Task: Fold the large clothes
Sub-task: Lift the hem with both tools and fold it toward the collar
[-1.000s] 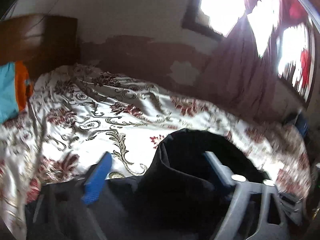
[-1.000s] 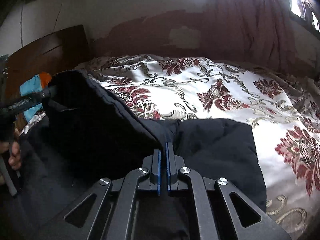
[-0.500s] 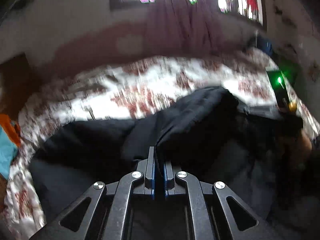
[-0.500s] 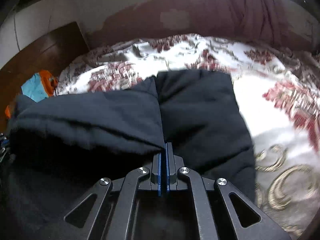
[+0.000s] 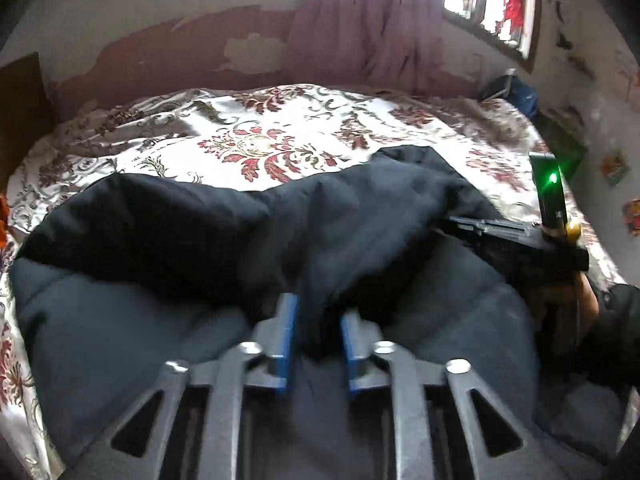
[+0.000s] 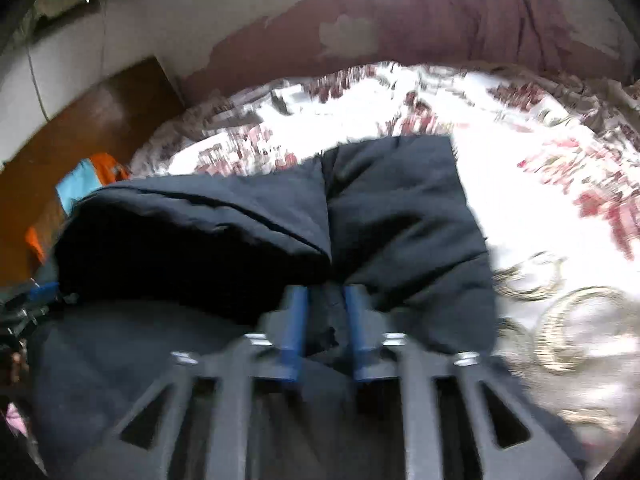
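A large black padded garment (image 5: pixel 200 240) lies folded over on the floral bedspread (image 5: pixel 260 148). My left gripper (image 5: pixel 318 312) is low over it with its blue pads slightly apart and a fold of the black cloth between them. My right gripper (image 6: pixel 326 300) stands the same way at the garment (image 6: pixel 392 216) fold on the other side, pads apart around a bunch of cloth. The right gripper's body also shows in the left wrist view (image 5: pixel 516 240), at the garment's right end.
A wooden headboard (image 6: pixel 100 120) stands at the left, with an orange and blue cloth (image 6: pixel 86 178) below it. A peeling wall and a maroon curtain (image 5: pixel 372 36) run behind the bed. A dark blue bag (image 5: pixel 516 94) sits at the far right corner.
Both grippers were shut on the garment half a second ago; their pads have now parted. The lifted fold has come down onto the rest of the garment.
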The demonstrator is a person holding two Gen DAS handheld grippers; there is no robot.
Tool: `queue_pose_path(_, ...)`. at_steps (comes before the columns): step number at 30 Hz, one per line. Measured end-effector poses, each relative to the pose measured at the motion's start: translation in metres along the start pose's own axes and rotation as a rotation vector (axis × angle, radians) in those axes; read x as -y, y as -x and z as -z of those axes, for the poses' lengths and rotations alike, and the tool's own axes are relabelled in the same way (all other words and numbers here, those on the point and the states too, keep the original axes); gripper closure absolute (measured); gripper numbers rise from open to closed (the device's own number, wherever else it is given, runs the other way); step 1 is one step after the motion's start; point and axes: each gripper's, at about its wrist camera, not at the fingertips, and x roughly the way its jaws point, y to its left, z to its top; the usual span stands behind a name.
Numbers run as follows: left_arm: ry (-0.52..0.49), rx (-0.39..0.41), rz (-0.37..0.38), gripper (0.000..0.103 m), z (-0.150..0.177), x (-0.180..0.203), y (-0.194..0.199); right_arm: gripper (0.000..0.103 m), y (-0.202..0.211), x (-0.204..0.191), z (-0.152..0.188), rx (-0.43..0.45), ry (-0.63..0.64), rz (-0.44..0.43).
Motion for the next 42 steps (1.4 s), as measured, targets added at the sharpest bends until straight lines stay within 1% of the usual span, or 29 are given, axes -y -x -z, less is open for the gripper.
queue_pose_path(1,-0.011,0.018,0.006,0.069,0.004,0.001,0.012,0.053,0.011,-0.001,-0.010,0.048,-0.009,-0.018)
queue_pose_path(2,-0.018,0.039,0.011,0.062,0.006,0.001,0.018,0.053,0.016,-0.003,-0.021,0.079,-0.026,-0.043)
queue_pose_path(3,-0.017,0.080,0.014,0.055,0.007,0.001,0.028,0.053,0.015,-0.007,-0.031,0.090,-0.043,-0.064)
queue_pose_path(5,0.011,0.163,-0.001,0.048,0.002,0.000,0.041,0.053,0.003,-0.016,-0.053,0.100,-0.085,-0.116)
queue_pose_path(6,0.042,0.208,-0.019,0.046,-0.006,0.000,0.044,0.053,-0.006,-0.020,-0.061,0.098,-0.110,-0.129)
queue_pose_path(7,0.080,0.254,-0.039,0.046,-0.017,-0.002,0.045,0.053,-0.020,-0.023,-0.071,0.085,-0.140,-0.149)
queue_pose_path(9,0.164,0.319,-0.094,0.046,-0.041,-0.007,0.038,0.053,-0.042,-0.025,-0.084,0.058,-0.201,-0.184)
queue_pose_path(11,0.235,0.375,-0.106,0.046,-0.062,-0.016,0.030,0.054,-0.070,-0.023,-0.096,0.009,-0.283,-0.266)
queue_pose_path(12,0.275,0.387,-0.114,0.046,-0.073,-0.022,0.023,0.059,-0.082,-0.026,-0.098,-0.017,-0.302,-0.278)
queue_pose_path(14,0.351,0.409,-0.115,0.046,-0.086,-0.036,0.015,0.067,-0.100,-0.036,-0.098,-0.078,-0.268,-0.303)
queue_pose_path(15,0.389,0.417,-0.108,0.046,-0.092,-0.045,0.009,0.070,-0.107,-0.044,-0.093,-0.126,-0.206,-0.296)
queue_pose_path(16,0.417,0.399,-0.114,0.046,-0.095,-0.052,0.003,0.070,-0.109,-0.053,-0.083,-0.156,-0.148,-0.295)
queue_pose_path(17,0.443,0.343,-0.109,0.046,-0.100,-0.061,-0.008,0.072,-0.111,-0.060,-0.075,-0.194,-0.072,-0.291)
queue_pose_path(18,0.463,0.263,-0.083,0.048,-0.102,-0.069,-0.022,0.072,-0.111,-0.066,-0.067,-0.219,0.002,-0.291)
queue_pose_path(19,0.467,0.201,-0.024,0.048,-0.099,-0.075,-0.033,0.072,-0.110,-0.067,-0.060,-0.244,0.063,-0.299)
queue_pose_path(20,0.453,0.175,0.038,0.051,-0.093,-0.076,-0.040,0.072,-0.108,-0.067,-0.057,-0.261,0.100,-0.297)
queue_pose_path(21,0.407,0.160,0.110,0.057,-0.087,-0.072,-0.044,0.072,-0.106,-0.067,-0.050,-0.288,0.162,-0.284)
queue_pose_path(22,0.334,0.137,0.145,0.057,-0.080,-0.064,-0.048,0.072,-0.104,-0.065,-0.045,-0.310,0.209,-0.267)
queue_pose_path(24,0.193,0.057,0.177,0.057,-0.069,-0.046,-0.057,0.072,-0.105,-0.057,-0.042,-0.357,0.248,-0.239)
queue_pose_path(25,0.113,0.007,0.167,0.057,-0.063,-0.033,-0.062,0.072,-0.103,-0.055,-0.039,-0.369,0.255,-0.229)
queue_pose_path(27,-0.002,-0.069,0.133,0.057,-0.058,-0.012,-0.067,0.072,-0.092,-0.050,-0.046,-0.323,0.228,-0.229)
queue_pose_path(29,-0.104,-0.129,0.076,0.057,-0.055,0.004,-0.071,0.072,-0.076,-0.048,-0.060,-0.260,0.147,-0.302)
queue_pose_path(31,-0.181,-0.182,-0.002,0.057,-0.050,0.017,-0.079,0.072,-0.071,-0.053,-0.072,-0.229,0.093,-0.378)
queue_pose_path(32,-0.192,-0.195,-0.025,0.057,-0.047,0.020,-0.081,0.072,-0.074,-0.058,-0.074,-0.231,0.089,-0.394)
queue_pose_path(33,-0.196,-0.200,-0.040,0.057,-0.046,0.021,-0.081,0.072,-0.081,-0.067,-0.075,-0.259,0.113,-0.385)
queue_pose_path(35,-0.203,-0.203,-0.063,0.057,-0.044,0.022,-0.080,0.072,-0.104,-0.083,-0.066,-0.384,0.206,-0.272)
queue_pose_path(36,-0.201,-0.201,-0.067,0.057,-0.043,0.022,-0.080,0.072,-0.111,-0.086,-0.060,-0.412,0.226,-0.242)
queue_pose_path(39,-0.196,-0.204,-0.060,0.057,-0.040,0.020,-0.077,0.073,-0.128,-0.083,-0.050,-0.447,0.205,-0.217)
queue_pose_path(42,-0.203,-0.216,-0.070,0.057,-0.037,0.019,-0.082,0.073,-0.147,-0.091,-0.039,-0.474,0.269,-0.174)
